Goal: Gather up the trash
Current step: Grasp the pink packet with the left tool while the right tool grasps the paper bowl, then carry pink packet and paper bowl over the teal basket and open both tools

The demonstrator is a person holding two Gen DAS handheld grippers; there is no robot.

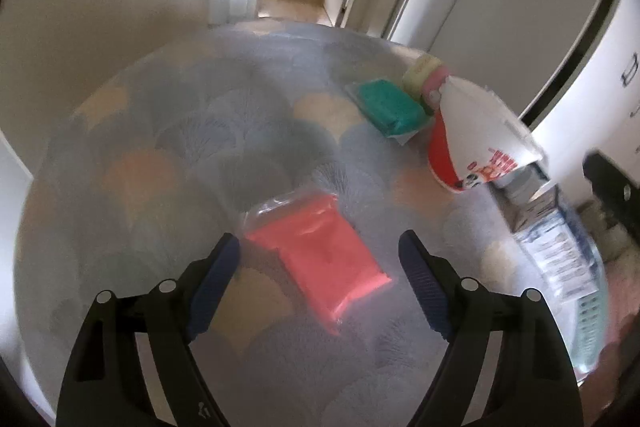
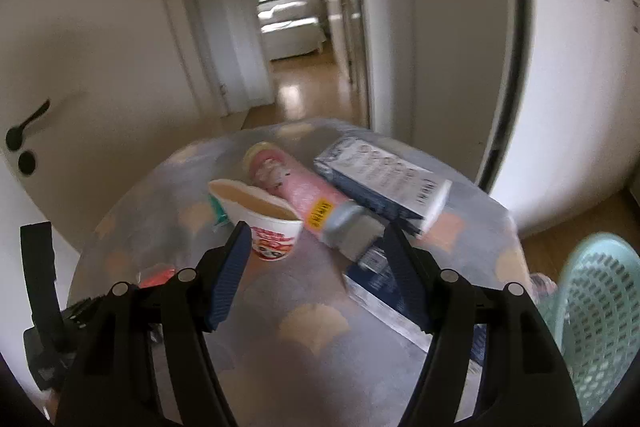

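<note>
A red packet [image 1: 320, 259] lies flat on the round patterned table [image 1: 160, 155], between the wide-spread fingers of the left gripper [image 1: 319, 251]; the right gripper [image 2: 316, 247], also spread wide and holding nothing, faces a noodle cup [image 2: 272, 227]; a mint basket [image 2: 600, 315] sits at the right.

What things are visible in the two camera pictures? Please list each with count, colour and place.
Table: one, round, blue-grey cloth with orange fan shapes, under everything.
Red packet: one, red in clear wrap, lying between the left fingers.
Green packet: one, green, far side of the table.
Noodle cup: one, white and red, standing ahead of the right gripper.
Pink tube: one, pink, lying behind the cup.
Blue box: one, dark blue and white, right of the tube.
Basket: one, light green, at the right edge.
Left gripper: black, open.
Right gripper: black, open.
</note>
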